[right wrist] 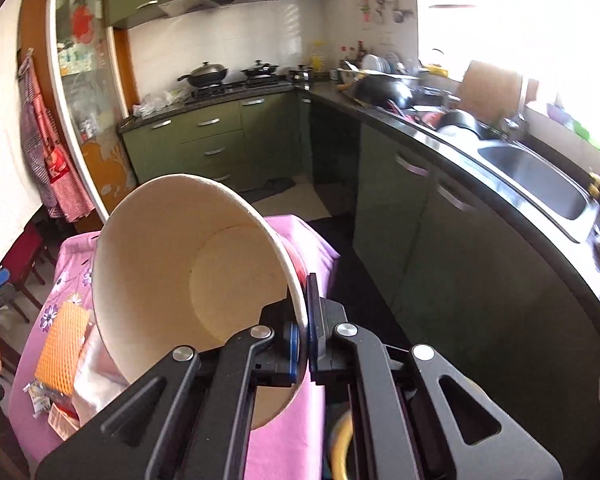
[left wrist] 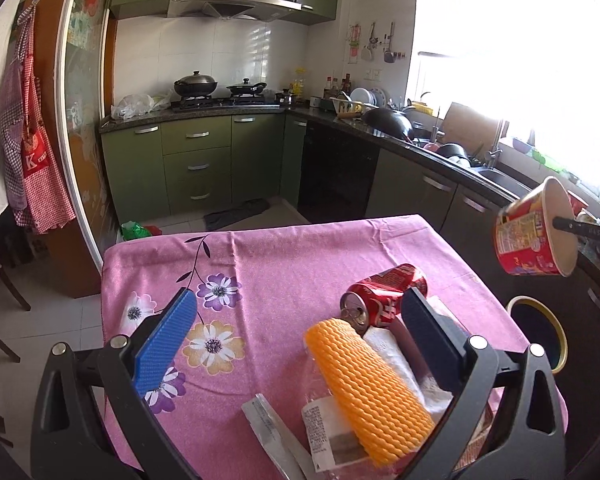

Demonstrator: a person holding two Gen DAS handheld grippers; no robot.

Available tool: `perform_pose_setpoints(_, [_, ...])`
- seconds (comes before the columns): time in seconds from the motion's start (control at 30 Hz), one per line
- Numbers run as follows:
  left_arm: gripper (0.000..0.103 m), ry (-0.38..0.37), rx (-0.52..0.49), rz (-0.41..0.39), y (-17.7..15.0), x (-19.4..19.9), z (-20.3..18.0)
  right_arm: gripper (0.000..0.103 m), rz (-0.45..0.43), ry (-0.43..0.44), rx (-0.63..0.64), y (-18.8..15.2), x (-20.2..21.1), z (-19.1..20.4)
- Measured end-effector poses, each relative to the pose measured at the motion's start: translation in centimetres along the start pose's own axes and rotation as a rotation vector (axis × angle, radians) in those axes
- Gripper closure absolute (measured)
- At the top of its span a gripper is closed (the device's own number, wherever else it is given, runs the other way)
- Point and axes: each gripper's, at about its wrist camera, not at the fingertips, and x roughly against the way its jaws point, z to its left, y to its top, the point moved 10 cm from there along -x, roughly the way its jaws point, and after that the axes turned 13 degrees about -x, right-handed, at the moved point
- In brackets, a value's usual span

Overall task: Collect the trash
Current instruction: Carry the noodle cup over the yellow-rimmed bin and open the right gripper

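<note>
Paper noodle cup [right wrist: 172,272] in tilted right gripper [right wrist: 303,320]

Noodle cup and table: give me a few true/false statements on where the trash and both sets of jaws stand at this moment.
1. The right gripper has its jaws shut on the noodle cup's rim. True.
2. The cup stands upright on the table. False: it is tilted and held in the air, off the table.
3. The left gripper holds the can. False: its jaws are open and empty, and the can lies on its side on the cloth.
4. An orange foam net lies on the table near the can. True.
5. The cup is full of noodles. False: its inside looks empty.
</note>
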Motion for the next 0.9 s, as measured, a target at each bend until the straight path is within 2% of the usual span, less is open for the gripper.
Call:
perform_pose_setpoints(0.1, [0.006, -0.025, -0.009, -0.004, -0.3, 2.1, -1.4, 0.099, 0.051, -0.079, -0.095, -3.4, 1.3, -7.2])
perform_pose_setpoints(0.23, [0.006, -0.047, -0.025, -0.001, -1.5, 4.6, -3.4, 0.098, 0.136, -0.163, -0.219, -7.8, 0.4, -15.1])
perform_pose_setpoints(0.4, [0.006, -0.061, -0.022, 0.057, -4.3, 6.4, -5.0, 0.098, 0.224, -0.206, -0.351, -12.2, -2.2, -22.0])
perform_pose_setpoints(0.5, [0.006, -0.056, -0.017, 0.103, -6.1, 6.9, -5.3, 0.097, 0.285, -0.206, -0.398, -14.4, -3.5, -23.9])
perform_pose_setpoints(0.57, [0.006, -0.058, -0.01, 0.129, -7.0, 6.8, -5.2, 0.092, 0.312, -0.197, -0.437, -15.6, -4.0, -25.2])
perform_pose_setpoints(0.63, [0.006, -0.062, 0.003, 0.151, -7.8, 6.7, -5.2, 0.071, 0.317, -0.218, -0.443, -16.4, -3.8, -25.9])
perform_pose_setpoints(0.77, [0.006, -0.059, 0.027, 0.187, -8.9, 6.5, -4.6, 0.071, 0.291, -0.186, -0.431, -17.3, -1.4, -26.1])
perform_pose_setpoints(0.9, [0.006, -0.03, 0.016, 0.221, -10.0, 6.3, -4.1, 0.069, 0.268, -0.14, -0.374, -16.5, 1.2, -23.6])
